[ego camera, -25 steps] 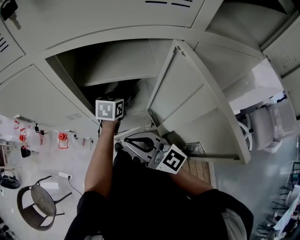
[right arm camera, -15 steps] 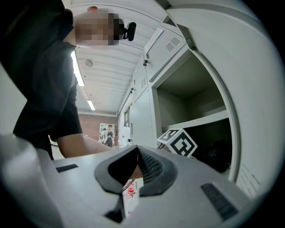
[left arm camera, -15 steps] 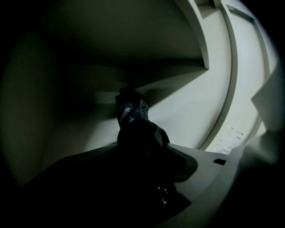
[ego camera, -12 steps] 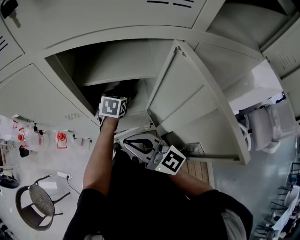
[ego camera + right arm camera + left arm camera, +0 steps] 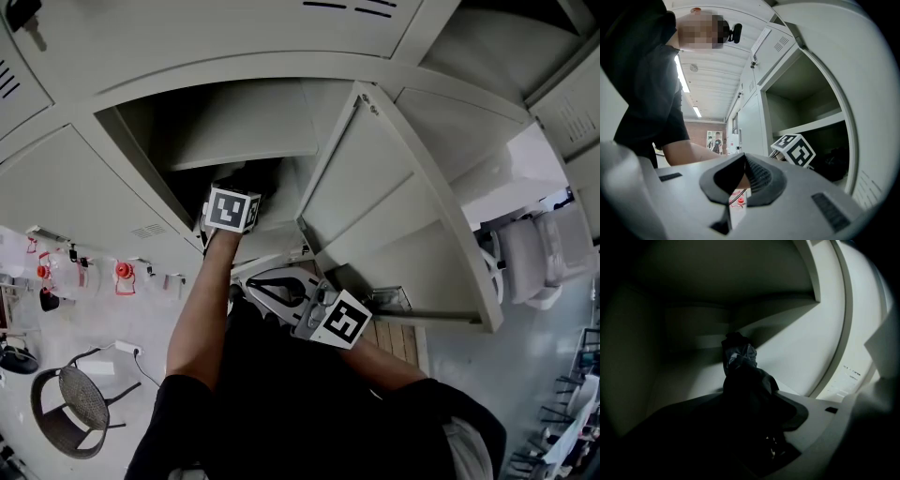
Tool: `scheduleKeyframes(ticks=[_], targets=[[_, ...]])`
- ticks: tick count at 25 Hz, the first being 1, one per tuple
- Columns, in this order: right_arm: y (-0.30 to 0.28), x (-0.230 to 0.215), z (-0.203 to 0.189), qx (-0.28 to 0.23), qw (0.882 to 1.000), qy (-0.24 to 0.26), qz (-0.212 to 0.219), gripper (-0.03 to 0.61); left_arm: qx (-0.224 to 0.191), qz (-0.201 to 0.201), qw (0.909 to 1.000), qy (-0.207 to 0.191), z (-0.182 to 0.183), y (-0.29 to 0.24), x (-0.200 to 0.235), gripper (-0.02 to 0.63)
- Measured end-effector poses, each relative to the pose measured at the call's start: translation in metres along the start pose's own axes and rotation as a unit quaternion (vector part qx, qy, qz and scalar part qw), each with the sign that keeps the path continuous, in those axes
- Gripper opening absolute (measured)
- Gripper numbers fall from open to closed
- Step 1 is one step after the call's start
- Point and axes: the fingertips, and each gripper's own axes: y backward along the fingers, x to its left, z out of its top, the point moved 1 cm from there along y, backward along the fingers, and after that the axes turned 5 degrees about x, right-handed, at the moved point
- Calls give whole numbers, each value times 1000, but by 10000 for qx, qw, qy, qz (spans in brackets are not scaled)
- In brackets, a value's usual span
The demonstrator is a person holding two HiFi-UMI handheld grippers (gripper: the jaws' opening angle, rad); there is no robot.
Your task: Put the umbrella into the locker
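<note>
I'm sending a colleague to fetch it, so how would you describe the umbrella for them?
Find the wall of pale grey lockers and the one locker whose door stands swung open. Inside, below its shelf, sits the umbrella: a folded, crumpled black fabric bundle, the only dark soft thing against all that pale metal.

head view looks down; all views share the locker (image 5: 234, 122).

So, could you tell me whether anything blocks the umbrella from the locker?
Nothing visible does: the locker door stands swung open, and the umbrella is already inside the compartment, between the left gripper's jaws.
</note>
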Motion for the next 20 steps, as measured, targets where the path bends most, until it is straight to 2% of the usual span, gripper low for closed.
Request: scheduleKeyframes(ticks=[9,15,20], targets=[[1,1,-2,-15,10000,-19,21,14,19,-33,10000,-90,-2,-2,-3,278],[2,3,-4,15,10000,-23,35,14,-352,105,9992,-185,2,4,-2,305],[6,3,-6,44,10000,-46,-26,14,-672,131,9965,-486,7,19,-5,308]])
